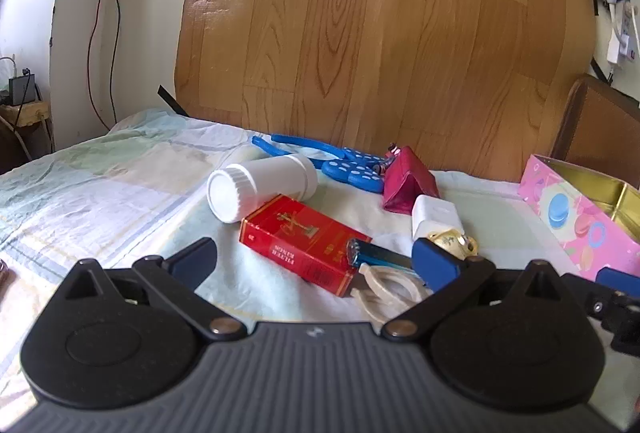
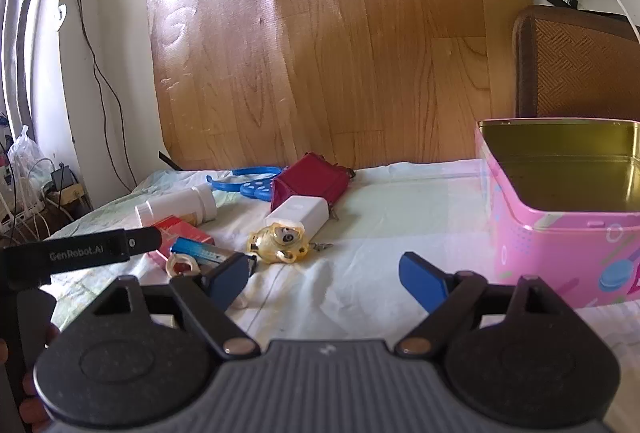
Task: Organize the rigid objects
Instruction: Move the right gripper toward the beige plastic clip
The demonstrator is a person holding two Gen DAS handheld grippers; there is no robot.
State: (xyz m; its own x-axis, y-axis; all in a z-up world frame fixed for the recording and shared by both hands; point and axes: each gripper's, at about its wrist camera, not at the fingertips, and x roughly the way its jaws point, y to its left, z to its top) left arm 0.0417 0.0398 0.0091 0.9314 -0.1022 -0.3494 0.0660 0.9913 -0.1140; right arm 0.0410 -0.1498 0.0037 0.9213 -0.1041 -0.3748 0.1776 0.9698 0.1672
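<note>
While nothing is gripped yet, both tongs hang over the bedsheet (image 2: pixel 380 201) with their jaws spread wide and empty, so the sorting looks to be at its start: the pink tin (image 2: pixel 560 233) stands open with nothing visible inside it, just ahead and to the right of the right gripper (image 2: pixel 324 275). The loose things lie in a cluster ahead of the left gripper (image 1: pixel 314 265): a red cigarette pack (image 1: pixel 304 237) directly between its blue fingers, a white bottle (image 1: pixel 260 189) on its side just beyond, a blue lighter (image 1: pixel 376 255) and a pale ring piece (image 1: pixel 384 287) close to its right finger. Further ahead sit a white charger block (image 1: pixel 436 215), a gold trinket (image 2: pixel 280 243), a maroon pouch (image 1: pixel 406 179) and a blue spotted hair band (image 1: pixel 348 165). My guess is the next move calls for one tong to drop onto the nearest item, likely the pack, close squarely across its narrow sides and carry it right to the tin. The left tong's right finger hides most of the trinket in its own view, the tin's near floor is cut off by its wall, and the pale piece is too blurred to name
</note>
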